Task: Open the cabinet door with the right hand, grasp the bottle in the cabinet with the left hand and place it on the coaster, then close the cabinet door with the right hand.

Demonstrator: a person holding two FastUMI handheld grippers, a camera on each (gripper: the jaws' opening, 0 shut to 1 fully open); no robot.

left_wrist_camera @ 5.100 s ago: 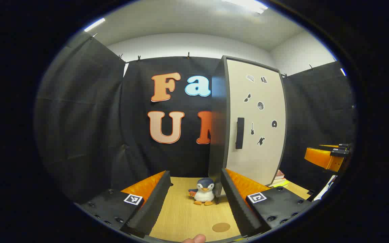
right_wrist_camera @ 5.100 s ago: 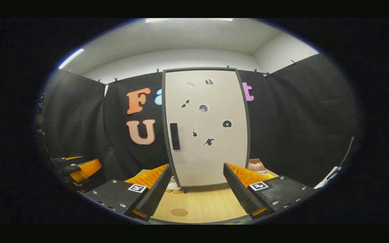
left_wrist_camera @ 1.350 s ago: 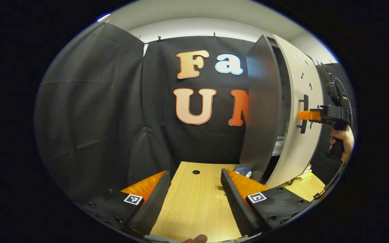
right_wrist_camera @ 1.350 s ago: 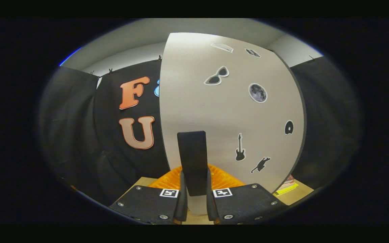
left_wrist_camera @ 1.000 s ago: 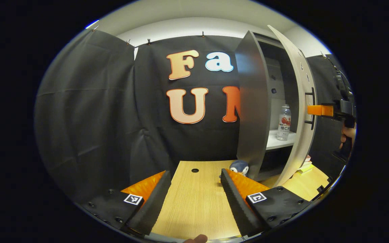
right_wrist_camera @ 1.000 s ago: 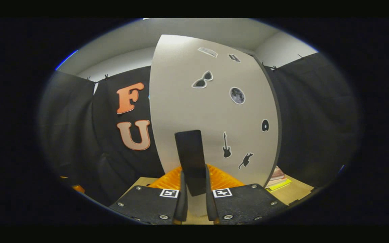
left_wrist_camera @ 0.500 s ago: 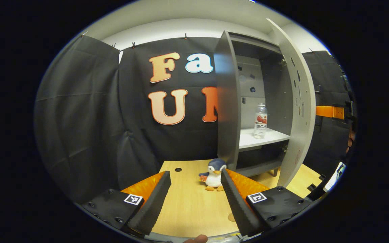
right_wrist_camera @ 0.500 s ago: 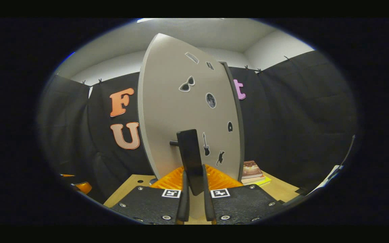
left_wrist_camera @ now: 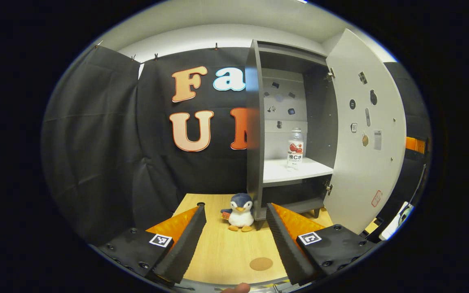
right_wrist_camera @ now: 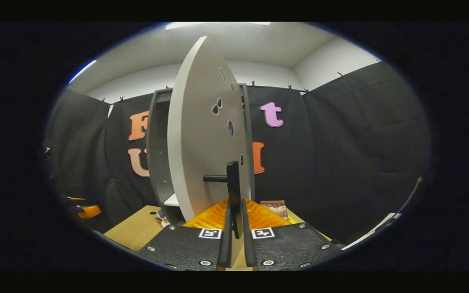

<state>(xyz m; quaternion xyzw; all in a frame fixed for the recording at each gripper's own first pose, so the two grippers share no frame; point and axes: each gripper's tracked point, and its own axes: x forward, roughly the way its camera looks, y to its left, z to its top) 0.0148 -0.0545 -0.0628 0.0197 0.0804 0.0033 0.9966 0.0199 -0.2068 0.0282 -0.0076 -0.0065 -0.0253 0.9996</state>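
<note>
The grey cabinet [left_wrist_camera: 255, 134] stands with its pale door [left_wrist_camera: 364, 134] swung wide to the right. A clear bottle [left_wrist_camera: 295, 149] with a red and white label stands upright on the white shelf [left_wrist_camera: 283, 171] inside. A round brown coaster [left_wrist_camera: 261, 263] lies on the wooden table between my left gripper's fingers. My left gripper [left_wrist_camera: 234, 234] is open and low over the table, well short of the cabinet. In the right gripper view the door [right_wrist_camera: 200, 138] is seen nearly edge-on, and my right gripper [right_wrist_camera: 235, 228] is shut on its black handle [right_wrist_camera: 233, 191].
A small plush penguin [left_wrist_camera: 239, 211] sits on the table [left_wrist_camera: 218, 252] at the cabinet's left foot. A stack of books [right_wrist_camera: 275, 206] lies behind the door on the right. The table has a round hole [left_wrist_camera: 200, 203] at its back left.
The right gripper has pulled the door from about half open to wide open. The left gripper view has turned toward the cabinet, bringing the bottle, shelf and coaster into sight.
</note>
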